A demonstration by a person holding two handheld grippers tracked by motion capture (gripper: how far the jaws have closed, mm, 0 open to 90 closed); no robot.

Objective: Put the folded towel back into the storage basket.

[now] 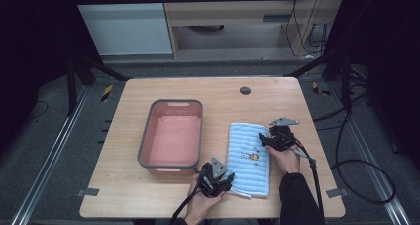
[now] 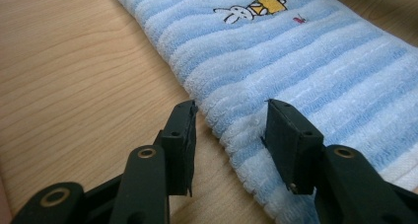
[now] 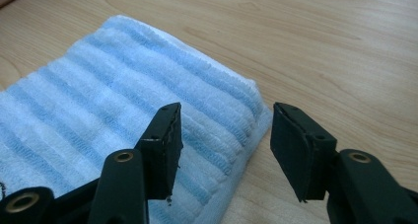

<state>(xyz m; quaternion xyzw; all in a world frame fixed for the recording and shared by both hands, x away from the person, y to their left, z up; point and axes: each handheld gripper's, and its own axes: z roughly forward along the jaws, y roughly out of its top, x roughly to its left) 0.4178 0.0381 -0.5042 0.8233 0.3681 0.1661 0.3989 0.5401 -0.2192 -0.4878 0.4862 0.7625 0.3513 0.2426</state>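
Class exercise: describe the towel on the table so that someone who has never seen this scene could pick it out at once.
On the wooden table, look right of the pink tub. There lies a folded towel, with a gripper at its near left edge and another at its far right edge. Its light and darker blue stripes and the small embroidered rabbit set it apart.

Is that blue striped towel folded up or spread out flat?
Folded. The towel lies as a thick narrow rectangle on the table, and its corner shows stacked layers in the right gripper view.
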